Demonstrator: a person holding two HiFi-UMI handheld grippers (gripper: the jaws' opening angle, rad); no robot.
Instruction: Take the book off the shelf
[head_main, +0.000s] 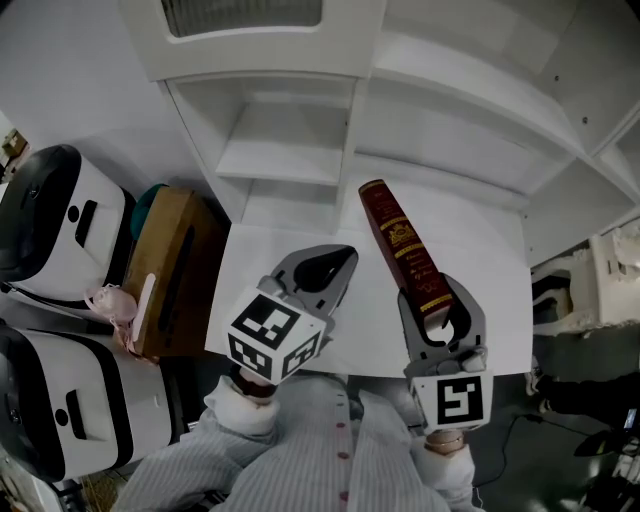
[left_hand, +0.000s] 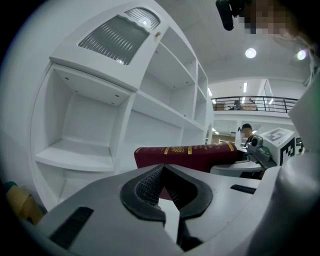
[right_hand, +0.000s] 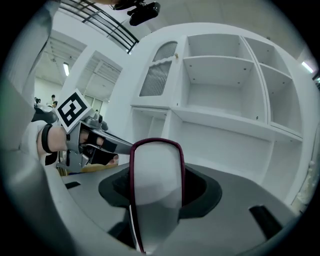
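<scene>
Book (head_main: 405, 245), maroon with gilt bands, sits clamped at its near end in the right claw (head_main: 437, 297). Its spine is turned left, and its far end reaches out over the white worktop (head_main: 490, 250) towards the front edge of the white shelf unit (head_main: 290, 110), outside every compartment. In the right gripper view the pale page edge fills the gap between those jaws. The left claw (head_main: 338, 260) hangs just left of the book, apart from it, its jaws pinched together on nothing. Bare worktop runs from the book's right side out to the right edge. Past the worktop's left edge, a brown box (head_main: 175, 260) and two white appliances (head_main: 60, 220) crowd close.
</scene>
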